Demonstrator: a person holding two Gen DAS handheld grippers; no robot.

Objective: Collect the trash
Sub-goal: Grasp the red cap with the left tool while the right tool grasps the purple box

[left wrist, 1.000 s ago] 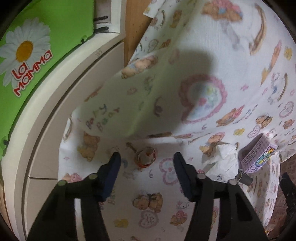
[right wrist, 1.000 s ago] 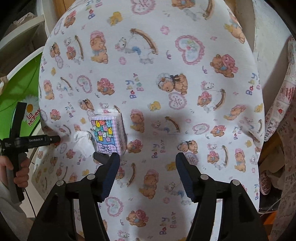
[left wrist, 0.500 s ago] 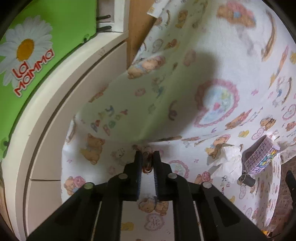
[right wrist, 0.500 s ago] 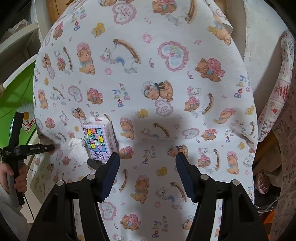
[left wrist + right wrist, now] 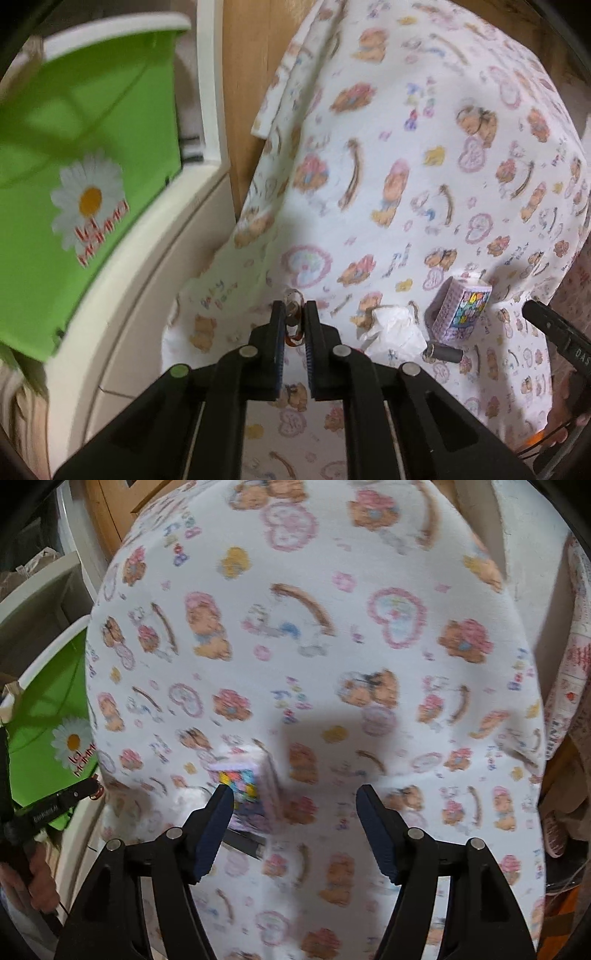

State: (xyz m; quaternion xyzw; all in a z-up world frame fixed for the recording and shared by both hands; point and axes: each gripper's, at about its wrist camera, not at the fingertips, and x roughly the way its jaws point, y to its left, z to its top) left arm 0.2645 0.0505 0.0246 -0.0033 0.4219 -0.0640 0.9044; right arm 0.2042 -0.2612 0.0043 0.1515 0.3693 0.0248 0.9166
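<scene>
**Left jaws clamped on wrapper; right jaws widening**

We note the left gripper pinching a small, clear, crinkled wrapper with red-brown trim between its pads, just above the bear-printed white cloth. Right gripper: jaws opening, nothing pressed; the lilac checked tissue pack sits beside its left finger. Nearby lie a crumpled white tissue and a dark short cylinder. The glossy green daisy-printed bin stands left.

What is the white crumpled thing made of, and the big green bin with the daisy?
The white crumpled thing looks like soft tissue paper: matte, with creases and ragged edges. The green bin looks like smooth hard plastic: flat stiff walls, a pale rim and a printed daisy, though the picture is blurred.
</scene>
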